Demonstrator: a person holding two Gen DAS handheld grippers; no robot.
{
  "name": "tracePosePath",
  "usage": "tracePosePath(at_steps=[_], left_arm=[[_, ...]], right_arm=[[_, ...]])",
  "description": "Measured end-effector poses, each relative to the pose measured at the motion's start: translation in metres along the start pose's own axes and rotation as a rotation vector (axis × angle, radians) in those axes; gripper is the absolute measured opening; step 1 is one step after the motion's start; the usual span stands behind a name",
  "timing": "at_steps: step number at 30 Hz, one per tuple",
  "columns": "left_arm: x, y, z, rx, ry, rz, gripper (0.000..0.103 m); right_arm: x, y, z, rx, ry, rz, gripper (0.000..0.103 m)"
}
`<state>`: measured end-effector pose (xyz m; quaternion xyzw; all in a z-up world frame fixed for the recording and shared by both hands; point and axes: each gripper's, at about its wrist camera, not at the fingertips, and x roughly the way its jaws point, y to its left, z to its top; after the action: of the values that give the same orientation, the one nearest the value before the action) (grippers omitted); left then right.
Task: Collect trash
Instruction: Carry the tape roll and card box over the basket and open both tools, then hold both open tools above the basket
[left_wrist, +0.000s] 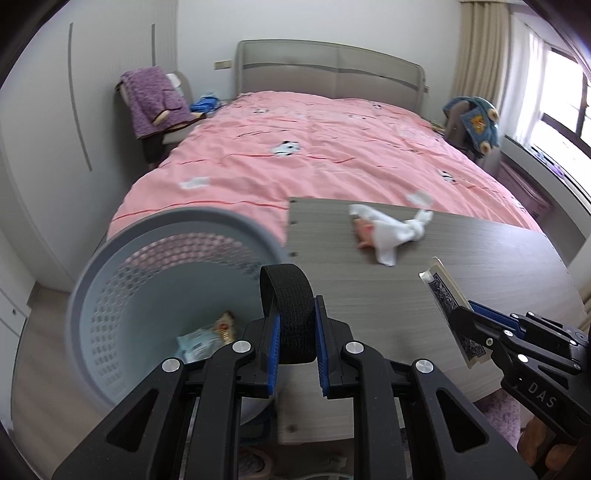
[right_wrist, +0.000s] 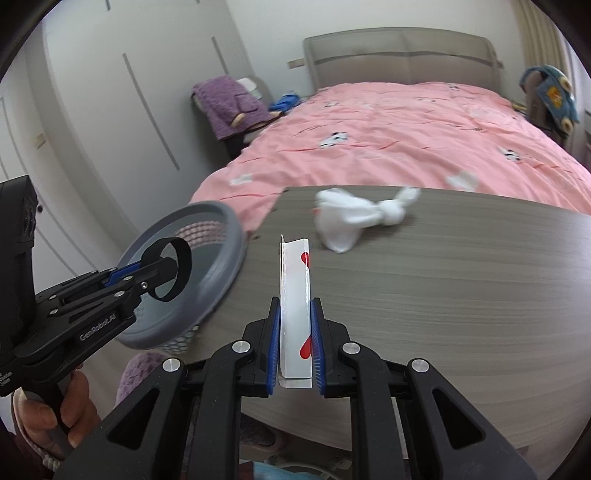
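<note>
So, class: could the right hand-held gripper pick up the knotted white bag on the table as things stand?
Probably not yet: the right hand-held gripper is shut on a playing card. The path to the knotted white bag looks clear.

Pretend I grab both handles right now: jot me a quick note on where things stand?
Left gripper: shut on a black fabric strap loop, by the grey perforated plastic bin.
Right gripper: shut on a folded playing card with red hearts, above the grey wood-grain table.
Done: some wrappers lie in the bin.
Left: drop both held items in, then fetch the knotted white bag on the table.
</note>
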<state>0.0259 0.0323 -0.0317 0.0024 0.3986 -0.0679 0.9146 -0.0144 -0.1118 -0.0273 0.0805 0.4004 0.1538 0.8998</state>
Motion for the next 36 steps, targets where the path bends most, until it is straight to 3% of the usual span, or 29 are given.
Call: tracePosePath(at_steps=[13,24,26,28,29,31,36], left_arm=[[0.01,0.098,0.004,-0.133,0.012,0.09,0.016],[0.034,0.133,0.013,-0.166,0.036,0.102,0.017],[0.037,0.137,0.015,-0.17,0.038,0.108,0.021],[0.038,0.141,0.015,-0.182,0.039,0.115,0.043],[0.037,0.143,0.015,-0.191,0.035,0.12,0.048],[0.036,0.146,0.014,-0.199,0.029,0.135,0.051],[0.034,0.149,0.011,-0.209,0.028,0.172,0.057]], right_arm=[[0.059,0.083,0.037,-0.134,0.042,0.138,0.016],[0.111,0.12,0.056,-0.195,0.102,0.188,0.017],[0.116,0.124,0.058,-0.201,0.105,0.191,0.019],[0.116,0.125,0.059,-0.205,0.098,0.192,0.022],[0.116,0.125,0.06,-0.205,0.093,0.193,0.027],[0.114,0.124,0.061,-0.198,0.071,0.185,0.053],[0.114,0.126,0.06,-0.212,0.059,0.167,0.054]])
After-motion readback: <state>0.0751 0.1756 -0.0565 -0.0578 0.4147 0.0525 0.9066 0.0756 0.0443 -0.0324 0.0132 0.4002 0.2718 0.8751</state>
